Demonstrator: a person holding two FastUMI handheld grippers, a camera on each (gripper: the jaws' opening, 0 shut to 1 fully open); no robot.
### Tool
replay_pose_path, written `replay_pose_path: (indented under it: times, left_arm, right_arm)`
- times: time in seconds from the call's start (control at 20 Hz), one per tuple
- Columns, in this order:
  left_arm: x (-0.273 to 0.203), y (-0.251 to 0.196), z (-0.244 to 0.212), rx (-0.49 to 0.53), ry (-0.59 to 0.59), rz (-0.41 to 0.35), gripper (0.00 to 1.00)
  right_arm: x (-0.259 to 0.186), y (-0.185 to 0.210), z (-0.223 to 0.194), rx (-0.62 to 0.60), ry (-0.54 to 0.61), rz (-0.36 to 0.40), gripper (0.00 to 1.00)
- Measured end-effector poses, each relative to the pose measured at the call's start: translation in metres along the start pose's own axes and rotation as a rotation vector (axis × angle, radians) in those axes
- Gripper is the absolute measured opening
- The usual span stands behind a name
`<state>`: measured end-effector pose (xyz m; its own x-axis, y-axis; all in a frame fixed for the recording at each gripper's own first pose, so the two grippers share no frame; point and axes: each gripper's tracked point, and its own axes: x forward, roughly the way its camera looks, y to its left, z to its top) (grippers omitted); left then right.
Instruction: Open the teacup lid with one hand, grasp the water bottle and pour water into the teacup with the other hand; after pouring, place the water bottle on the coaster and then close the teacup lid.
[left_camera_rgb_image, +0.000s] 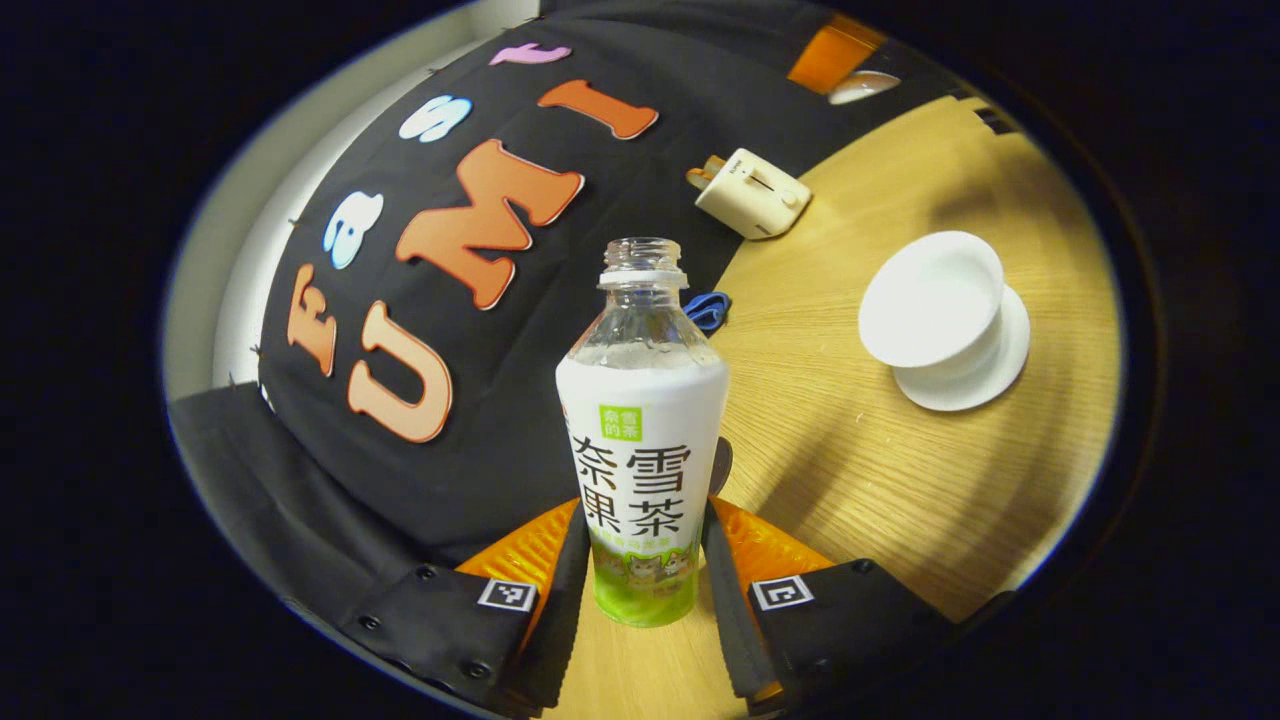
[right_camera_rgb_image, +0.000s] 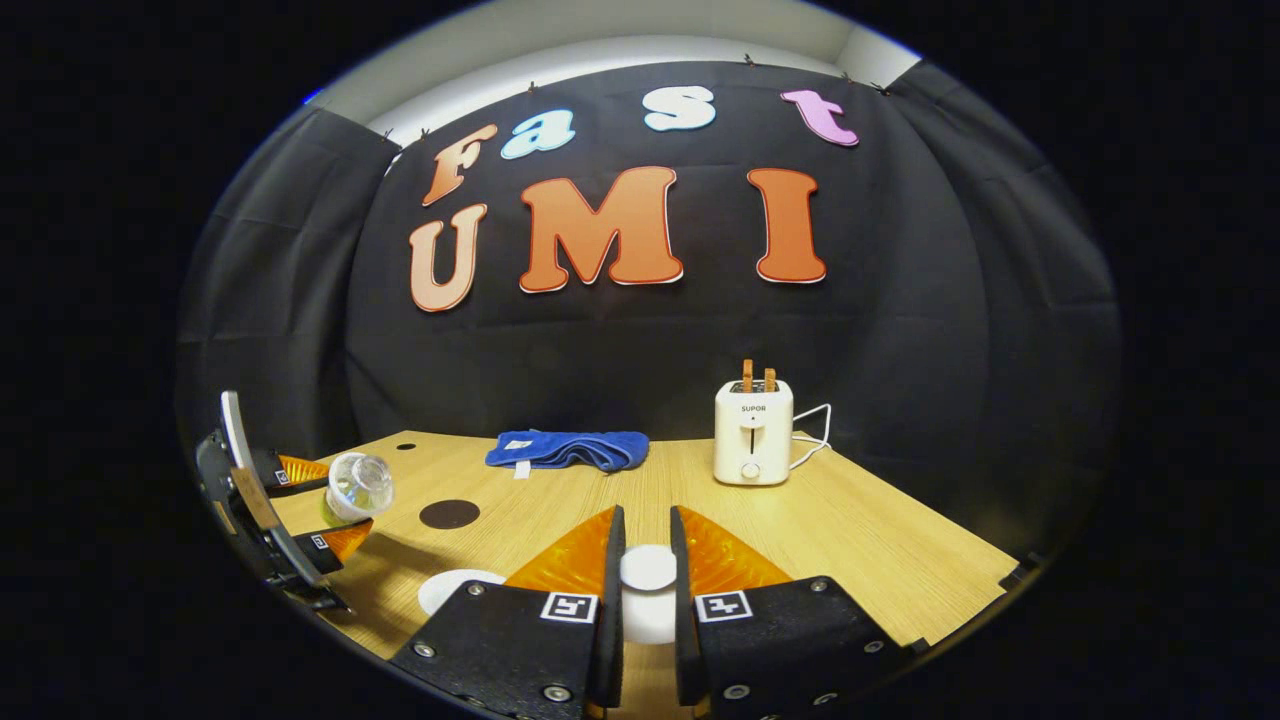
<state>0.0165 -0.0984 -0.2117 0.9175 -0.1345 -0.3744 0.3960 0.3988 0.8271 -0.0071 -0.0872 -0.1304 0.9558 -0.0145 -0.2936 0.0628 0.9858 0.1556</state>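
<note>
In the left gripper view, my left gripper (left_camera_rgb_image: 645, 520) is shut on the lower half of an uncapped water bottle (left_camera_rgb_image: 642, 420) with a white and green label. To its right the white teacup (left_camera_rgb_image: 932, 298) stands lidless on its saucer (left_camera_rgb_image: 975, 385). In the right gripper view, my right gripper (right_camera_rgb_image: 645, 530) is shut on the knob of the white teacup lid (right_camera_rgb_image: 648, 568). Far left there, the left gripper (right_camera_rgb_image: 300, 510) holds the bottle (right_camera_rgb_image: 360, 487) tilted above the table, mouth toward the camera. A dark round coaster (right_camera_rgb_image: 449, 514) lies on the table, and a white cup rim (right_camera_rgb_image: 450, 590) shows beside my finger.
A white toaster (right_camera_rgb_image: 753, 432) with its cord stands at the back of the wooden table (right_camera_rgb_image: 860, 530). A folded blue cloth (right_camera_rgb_image: 568, 449) lies at the back, near the black wall. The table's right edge runs close to the toaster side.
</note>
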Motion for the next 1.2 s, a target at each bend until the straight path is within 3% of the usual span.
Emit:
replay_pose_path:
  times: [0.35,0.45,0.5,0.9,0.95,1.0,1.2]
  left_arm:
    - [-0.005,0.0,0.013,0.28,-0.048,0.0,0.64]
    - [-0.007,-0.001,0.015,0.333,-0.055,0.0,0.6]
    - [-0.008,-0.001,0.016,0.358,-0.059,-0.001,0.64]
    - [-0.01,-0.003,0.02,0.519,-0.073,-0.02,0.61]
    - [-0.011,-0.003,0.021,0.533,-0.08,-0.013,0.63]
    - [-0.012,-0.004,0.023,0.547,-0.086,-0.007,0.64]
    - [-0.012,-0.001,0.022,0.614,-0.094,-0.012,0.64]
  right_arm:
    - [0.001,-0.013,-0.004,0.032,0.002,-0.013,0.21]
    - [0.0,-0.016,-0.004,0.032,0.001,-0.014,0.21]
    - [0.0,-0.016,-0.004,0.032,0.0,-0.014,0.21]
    - [-0.002,-0.02,-0.006,0.029,-0.001,-0.012,0.21]
    - [-0.002,-0.02,-0.007,0.027,0.0,-0.01,0.17]
    - [-0.002,-0.021,-0.007,0.025,-0.001,-0.014,0.21]
    - [-0.003,-0.025,-0.006,0.026,-0.006,-0.018,0.21]
